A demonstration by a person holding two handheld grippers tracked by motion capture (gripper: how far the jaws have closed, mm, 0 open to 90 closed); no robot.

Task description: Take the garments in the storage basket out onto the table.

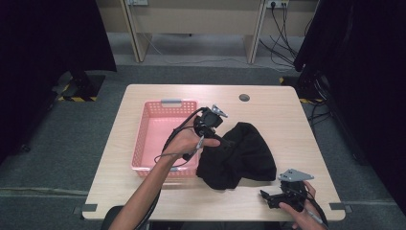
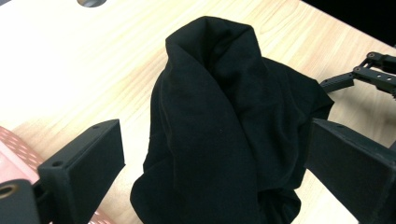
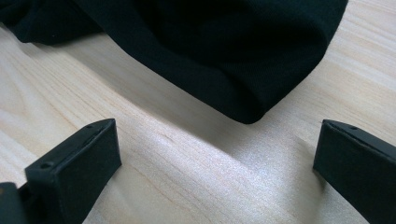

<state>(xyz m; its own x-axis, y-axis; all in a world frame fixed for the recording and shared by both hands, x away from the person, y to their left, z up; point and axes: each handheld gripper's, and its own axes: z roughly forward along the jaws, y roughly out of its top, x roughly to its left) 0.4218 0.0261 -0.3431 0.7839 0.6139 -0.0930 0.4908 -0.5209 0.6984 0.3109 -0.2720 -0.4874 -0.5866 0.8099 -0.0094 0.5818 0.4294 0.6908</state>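
A crumpled black cloth [image 1: 244, 153] lies in a heap at the middle of the wooden table [image 1: 287, 120]. My left gripper [image 1: 214, 125] hovers at the cloth's left edge, beside the pink basket [image 1: 143, 139]. In the left gripper view it [image 2: 215, 140] is open, with the cloth [image 2: 219, 102] bunched between and beyond the jaws. My right gripper [image 1: 267, 199] rests near the table's front right edge, pointing left toward the cloth. It [image 3: 217, 140] is open over bare wood, and a folded corner of the cloth [image 3: 224, 46] lies just ahead.
The pink basket, with a grey handle [image 1: 171, 101] on its far rim, looks to hold nothing and stands left of the cloth. A round grommet [image 1: 244, 97] sits near the table's far edge. Dark stands and cables flank the table on the floor.
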